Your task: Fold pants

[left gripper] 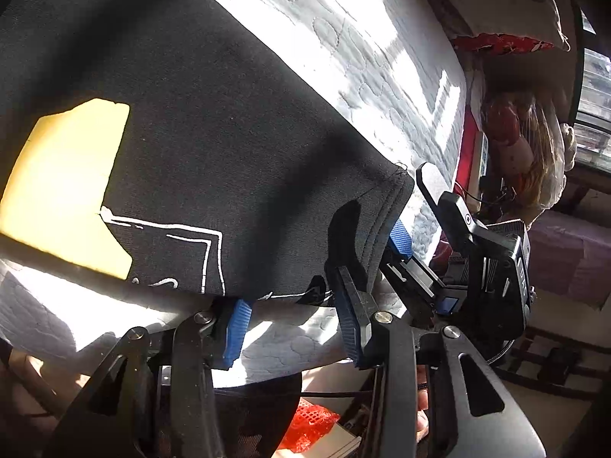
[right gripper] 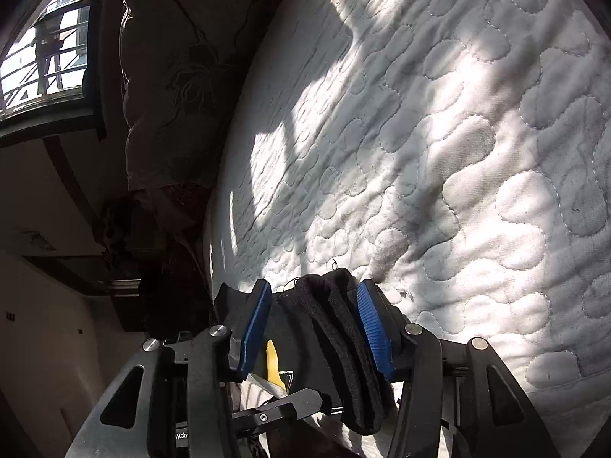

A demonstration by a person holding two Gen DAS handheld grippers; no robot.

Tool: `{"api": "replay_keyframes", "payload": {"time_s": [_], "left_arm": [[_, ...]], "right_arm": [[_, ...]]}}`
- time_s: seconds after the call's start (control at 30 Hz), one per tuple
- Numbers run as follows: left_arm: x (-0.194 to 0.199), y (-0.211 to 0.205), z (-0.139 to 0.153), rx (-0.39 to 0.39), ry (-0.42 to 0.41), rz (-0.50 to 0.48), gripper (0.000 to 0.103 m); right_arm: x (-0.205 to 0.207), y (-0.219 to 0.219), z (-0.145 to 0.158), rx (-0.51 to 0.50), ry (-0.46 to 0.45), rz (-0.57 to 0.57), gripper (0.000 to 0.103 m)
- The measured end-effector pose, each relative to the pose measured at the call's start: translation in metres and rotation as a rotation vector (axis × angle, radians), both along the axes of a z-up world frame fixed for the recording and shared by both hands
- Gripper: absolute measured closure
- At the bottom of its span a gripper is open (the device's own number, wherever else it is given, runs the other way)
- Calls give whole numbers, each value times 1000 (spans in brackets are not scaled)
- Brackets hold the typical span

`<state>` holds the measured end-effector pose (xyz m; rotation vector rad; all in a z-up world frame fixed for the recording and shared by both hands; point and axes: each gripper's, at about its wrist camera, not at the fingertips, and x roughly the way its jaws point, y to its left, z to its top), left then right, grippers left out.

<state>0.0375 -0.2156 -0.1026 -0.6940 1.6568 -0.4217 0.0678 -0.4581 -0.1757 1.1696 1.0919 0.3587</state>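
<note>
The black pants (left gripper: 198, 152), with a yellow patch (left gripper: 65, 187) and white line print, lie spread on a white quilted mattress (left gripper: 343, 38). My left gripper (left gripper: 298, 324) sits at their near edge with its jaws apart around the hem; whether the blue pads (left gripper: 236, 332) clamp the cloth is unclear. My right gripper (left gripper: 404, 236) is at the pants' corner. In the right wrist view its blue pads (right gripper: 372, 328) stand around a bunched fold of the black pants (right gripper: 332, 328), with a gap on the left side. The mattress (right gripper: 439, 152) fills that view.
A dark patterned pillow or bedding (right gripper: 172, 76) lies at the far end of the mattress, beside a window (right gripper: 42, 57). Red printed fabric (left gripper: 500, 44), hanging clothes and bags (left gripper: 527, 145) crowd the right side. A red mesh item (left gripper: 313, 423) lies below the bed edge.
</note>
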Motion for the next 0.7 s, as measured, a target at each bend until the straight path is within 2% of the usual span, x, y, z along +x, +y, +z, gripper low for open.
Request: {"api": "replay_keyframes", "payload": {"time_s": [0.17,0.27,0.33,0.4,0.5,0.6,0.7], "left_arm": [[-1,2,2,-4,-11,-2,64],[-1,0,2,6,-21,-7,64],[-2,-1,3,12,-25,-12,64],[-1,-3,5,21,-30,-27,66],[3,-3,3,1,-7,-36,87],[5,-1,1,-5,9,-26,92],[4,-3,1,-4,3,-25,92]], "right_arm": [[5,8,5,-55,-7,101,55],[4,14,10,-143,-14,143,68],[3,21,15,-234,-17,173,87],[1,23,23,-253,-37,164,89],[-3,26,35,-270,-67,150,91],[-5,32,40,-331,-56,163,91],[-4,35,40,-360,-40,166,91]]}}
